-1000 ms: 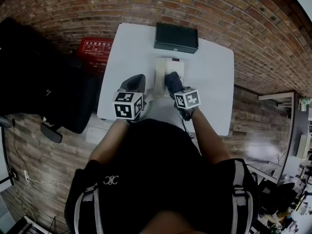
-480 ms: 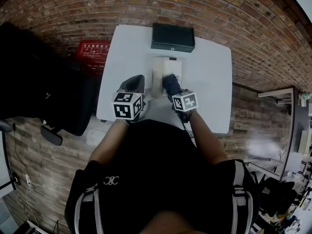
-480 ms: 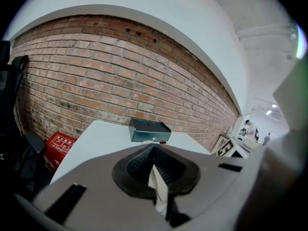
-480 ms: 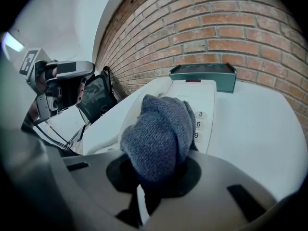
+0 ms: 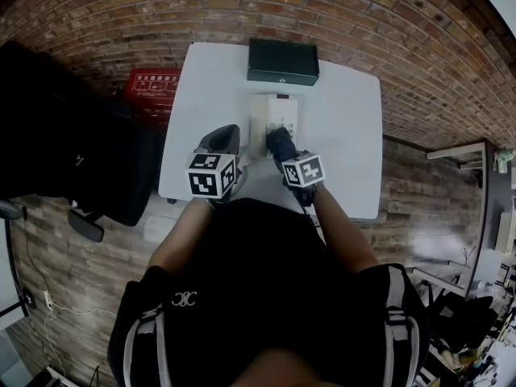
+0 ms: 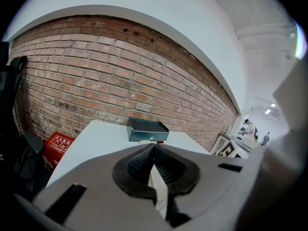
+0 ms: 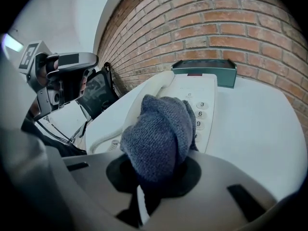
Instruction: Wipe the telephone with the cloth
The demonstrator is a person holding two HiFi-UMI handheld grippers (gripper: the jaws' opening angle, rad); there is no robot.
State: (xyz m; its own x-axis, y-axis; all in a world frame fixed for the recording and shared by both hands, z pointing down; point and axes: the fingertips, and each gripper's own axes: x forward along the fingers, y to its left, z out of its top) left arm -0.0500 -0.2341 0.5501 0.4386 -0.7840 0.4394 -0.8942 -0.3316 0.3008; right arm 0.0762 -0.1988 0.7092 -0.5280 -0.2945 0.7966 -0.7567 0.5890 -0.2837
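Right gripper (image 7: 153,174) clamps bunched grey knitted cloth (image 7: 159,134) against white push-button telephone (image 7: 204,93) ahead, for wiping; left gripper (image 6: 154,166) closed, empty.

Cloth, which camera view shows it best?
The right gripper view: the cloth fills the centre, held by the right gripper. The head view shows a small dark lump; the left gripper view, nothing.

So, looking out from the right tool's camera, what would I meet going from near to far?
First the grey cloth, then the white telephone, then the dark box, then the brick wall.
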